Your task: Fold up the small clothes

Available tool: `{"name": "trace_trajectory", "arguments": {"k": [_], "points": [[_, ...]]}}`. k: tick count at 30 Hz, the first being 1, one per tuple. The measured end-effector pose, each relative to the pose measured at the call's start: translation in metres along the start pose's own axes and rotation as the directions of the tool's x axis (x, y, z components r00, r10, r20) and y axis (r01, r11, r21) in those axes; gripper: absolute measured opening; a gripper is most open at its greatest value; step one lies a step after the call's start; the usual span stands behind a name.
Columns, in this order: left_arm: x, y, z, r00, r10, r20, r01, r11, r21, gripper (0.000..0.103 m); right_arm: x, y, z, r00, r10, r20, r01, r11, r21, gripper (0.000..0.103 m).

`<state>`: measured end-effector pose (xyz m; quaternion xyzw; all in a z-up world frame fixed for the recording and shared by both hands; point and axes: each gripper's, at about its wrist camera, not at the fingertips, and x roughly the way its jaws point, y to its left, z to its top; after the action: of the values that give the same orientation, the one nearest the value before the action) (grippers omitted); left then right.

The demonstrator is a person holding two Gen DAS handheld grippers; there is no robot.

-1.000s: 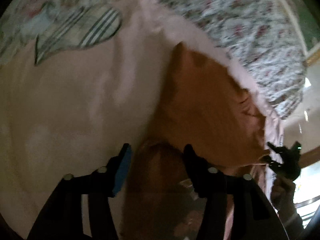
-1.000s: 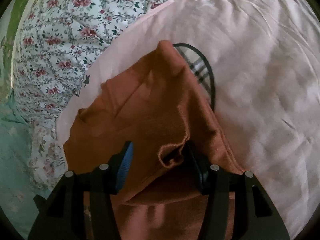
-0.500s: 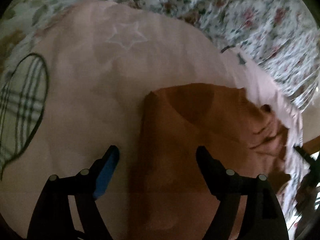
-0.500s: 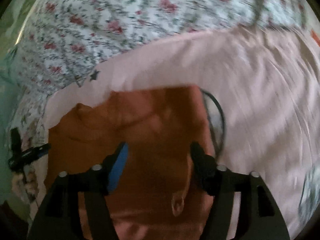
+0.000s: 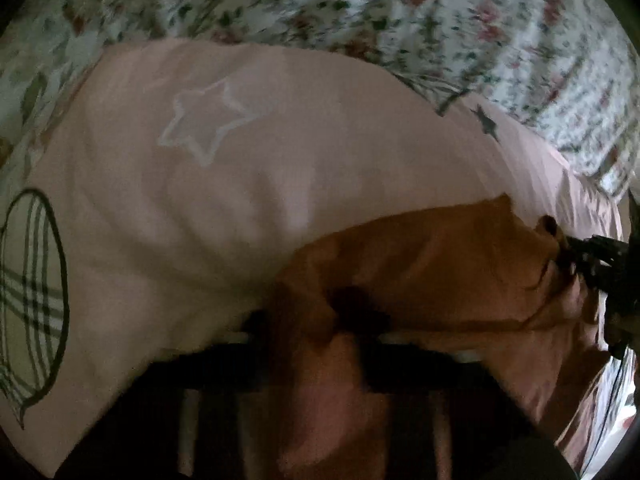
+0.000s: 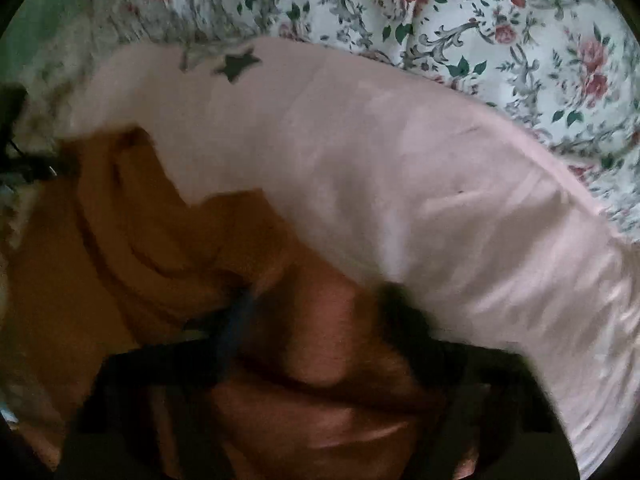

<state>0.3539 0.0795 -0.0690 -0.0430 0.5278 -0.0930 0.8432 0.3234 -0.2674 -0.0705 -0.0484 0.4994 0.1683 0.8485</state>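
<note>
Mid-fold, by the look of it: rust-orange knit garment (image 5: 432,272) being gripped at two edges for a fold-over.

Left tongs (image 5: 316,320): nearly shut, a bunched ridge of the orange cloth pinched between the two dark tips. Blurry, but cloth clearly runs through the gap.

Right tongs (image 6: 316,300): wider apart, blue-padded finger (image 6: 236,320) on one side, dark one on the other, a hump of the same cloth filling the gap. Can't tell whether actually clamped or merely straddling; too much motion blur.

Garment lies on pale pink sheet with star prints (image 5: 248,168), itself spread on floral-patterned bedding (image 6: 520,32). Bulk of the cloth sits ahead of and to the right of the left tongs, ahead of and to the left of the right tongs, so held between the two. Far edge rumpled, not flat.

Right tongs also visible at far right of the left view, touching the garment's edge.

Next move, as a guess: confirm right-side grip, lift both edges together, carry over evenly, lay down with edges aligned. Risk: uneven grip dragging the fold askew.
</note>
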Motion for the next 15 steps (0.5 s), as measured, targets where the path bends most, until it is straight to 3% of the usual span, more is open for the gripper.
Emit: {"name": "trace_trajectory", "arguments": {"k": [1,4,6,13,15], "points": [[-0.005,-0.007,0.001,1.0,0.024,0.019,-0.025,1.0,0.015,0.008,-0.006,-0.007,-0.001,0.999,0.053,0.013,-0.054,0.996,0.073,0.008],[-0.026,-0.019,0.002,0.99,0.077,0.116,-0.082,0.996,0.038,0.007,-0.035,-0.017,0.0,0.992,0.047,0.117,-0.065,0.986,0.154,0.007],[-0.024,-0.019,0.004,0.985,0.114,0.129,-0.118,0.993,0.017,0.007,-0.048,-0.023,-0.001,0.985,0.028,0.172,-0.064,0.976,0.207,0.007],[0.004,-0.009,0.006,0.98,0.185,0.076,-0.183,0.983,-0.031,0.008,-0.005,-0.022,-0.009,0.994,-0.05,0.095,0.021,0.958,0.285,0.007],[0.002,-0.009,0.009,0.981,0.185,0.057,-0.183,0.982,-0.037,0.016,-0.005,-0.021,-0.01,0.995,-0.06,0.082,0.034,0.956,0.29,0.008]]}}
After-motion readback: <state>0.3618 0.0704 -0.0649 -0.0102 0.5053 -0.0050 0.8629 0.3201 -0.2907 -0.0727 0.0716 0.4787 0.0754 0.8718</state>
